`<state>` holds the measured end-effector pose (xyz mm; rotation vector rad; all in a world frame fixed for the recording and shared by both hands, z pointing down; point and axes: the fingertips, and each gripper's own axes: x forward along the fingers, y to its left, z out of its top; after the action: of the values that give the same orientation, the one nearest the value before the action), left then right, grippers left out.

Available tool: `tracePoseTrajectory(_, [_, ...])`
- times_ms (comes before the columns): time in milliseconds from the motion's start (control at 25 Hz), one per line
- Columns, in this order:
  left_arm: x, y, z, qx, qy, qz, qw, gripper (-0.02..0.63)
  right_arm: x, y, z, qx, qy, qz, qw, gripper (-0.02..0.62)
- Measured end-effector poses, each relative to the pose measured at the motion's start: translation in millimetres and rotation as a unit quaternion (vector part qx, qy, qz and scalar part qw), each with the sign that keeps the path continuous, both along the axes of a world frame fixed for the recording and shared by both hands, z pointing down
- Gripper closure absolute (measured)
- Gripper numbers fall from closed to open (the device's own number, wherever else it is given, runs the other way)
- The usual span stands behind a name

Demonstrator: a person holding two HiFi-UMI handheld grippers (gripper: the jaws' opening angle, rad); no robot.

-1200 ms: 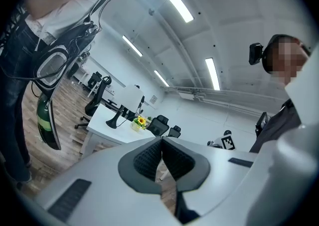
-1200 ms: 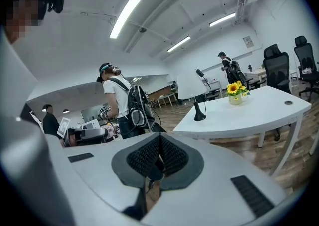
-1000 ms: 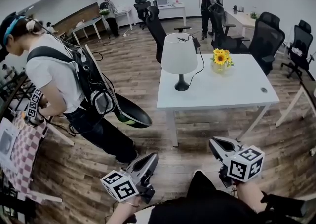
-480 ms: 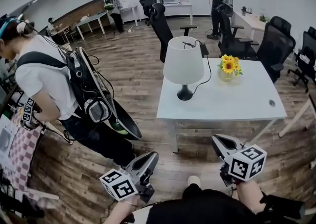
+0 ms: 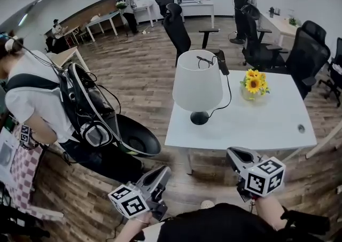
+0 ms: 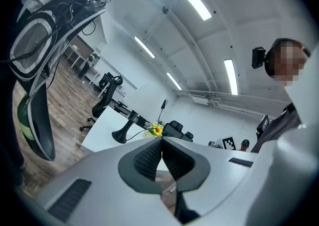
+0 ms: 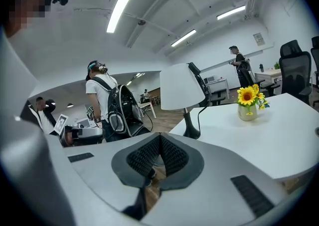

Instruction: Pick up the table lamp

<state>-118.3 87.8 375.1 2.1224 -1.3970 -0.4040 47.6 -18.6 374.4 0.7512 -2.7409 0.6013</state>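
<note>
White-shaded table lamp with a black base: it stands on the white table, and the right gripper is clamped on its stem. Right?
Not the grip. The white-shaded table lamp does stand on the white table, but the right gripper is shut on nothing, short of the table. The right gripper view shows its jaws together, the lamp beyond them.

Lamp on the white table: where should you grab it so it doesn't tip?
Probably the thin dark stem between the shade and the base, coming from the near table edge. The shade looks too wide for jaws, and the cord trails off behind.
</note>
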Motion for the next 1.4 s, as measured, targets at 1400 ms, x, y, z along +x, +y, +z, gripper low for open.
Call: tracePoseTrajectory(1400, [-18,-187,22,0.015,0.226,-0.001,0.974,0.428,-18,-112,53,-0.047,0.014,-0.013,0.999,0.583])
